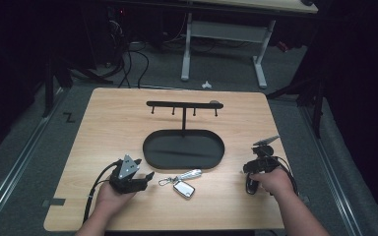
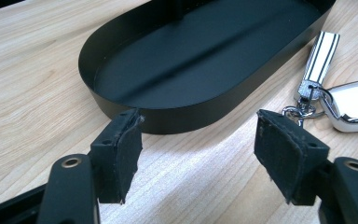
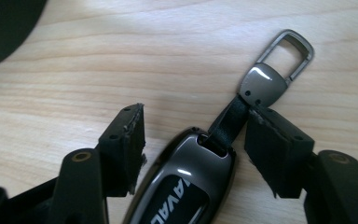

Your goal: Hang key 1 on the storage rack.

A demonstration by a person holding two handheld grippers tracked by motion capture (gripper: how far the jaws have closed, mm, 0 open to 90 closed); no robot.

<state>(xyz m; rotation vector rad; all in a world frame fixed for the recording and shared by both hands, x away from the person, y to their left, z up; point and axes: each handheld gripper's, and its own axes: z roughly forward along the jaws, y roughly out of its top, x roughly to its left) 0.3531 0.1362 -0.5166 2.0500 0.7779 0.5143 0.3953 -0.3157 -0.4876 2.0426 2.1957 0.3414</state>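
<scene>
While the right tool (image 3: 193,123) stands released around a dark key fob (image 3: 186,186) near the tabletop's (image 1: 113,118) right edge, the left tool (image 2: 198,140) — also released — faces the tray (image 2: 121,105) near the front edge.

A black oval tray (image 1: 150,147) is sitting mid-counter (image 1: 108,118), with a post rising from it and carrying a hook bar (image 1: 182,104). Beyond the counter, a white-legged desk (image 1: 187,49) is standing on grey floor, with cables (image 1: 133,64) lying beside it.
</scene>
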